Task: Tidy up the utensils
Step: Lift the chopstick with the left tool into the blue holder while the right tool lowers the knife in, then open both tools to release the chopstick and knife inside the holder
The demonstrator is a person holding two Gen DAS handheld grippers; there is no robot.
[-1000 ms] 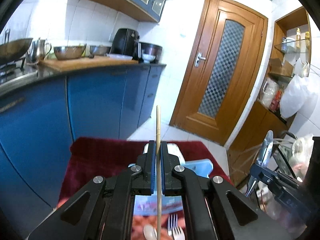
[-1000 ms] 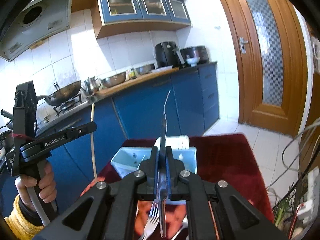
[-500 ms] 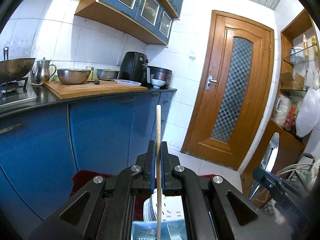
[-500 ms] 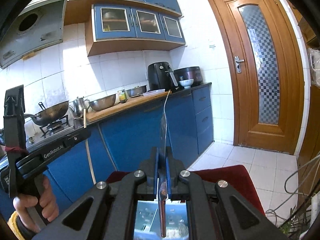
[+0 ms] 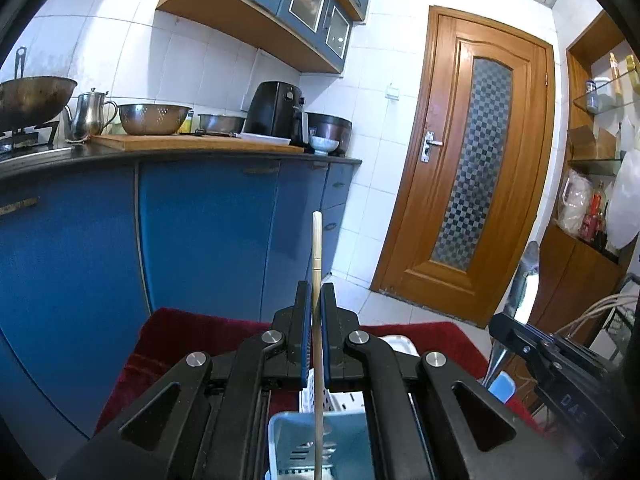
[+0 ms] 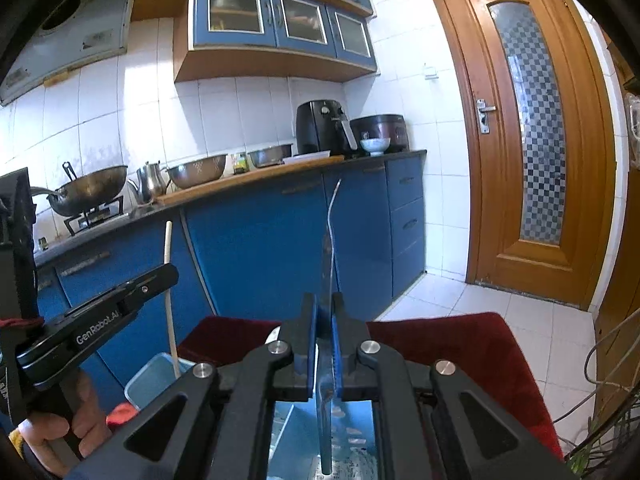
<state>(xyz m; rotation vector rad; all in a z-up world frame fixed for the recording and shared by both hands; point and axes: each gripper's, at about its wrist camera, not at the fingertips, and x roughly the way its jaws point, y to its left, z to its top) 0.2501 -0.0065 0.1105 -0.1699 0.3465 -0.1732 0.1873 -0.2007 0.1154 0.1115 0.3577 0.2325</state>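
The left tool (image 5: 316,312) is shut tight on a chopstick (image 5: 317,248). The stick stands straight up between the jaws. Its low end points down into a blue bin (image 5: 280,432) just under the tool. The chopstick looks light, thin and stiff. It could slip or spin if the grip is loose, so holding it near the middle, as here, seems best.

The right tool (image 6: 325,320) is shut tight on a metal utensil (image 6: 330,240). It is seen edge-on, so one cannot tell if it is a spoon, fork or knife. Its thin handle curves up, and its low end hangs over another part of the blue bin (image 6: 148,380). Metal like this is likely smooth, hard and a bit heavier than the stick, so it may slide in the pads.

The bin sits on a red cloth (image 5: 180,332) over the surface. A white basket (image 5: 394,344) with holes is right behind the bin. What lies inside the bin is hard to see, since the tools hide most of it. The part under the chopstick shows slots in its floor and looks bare.
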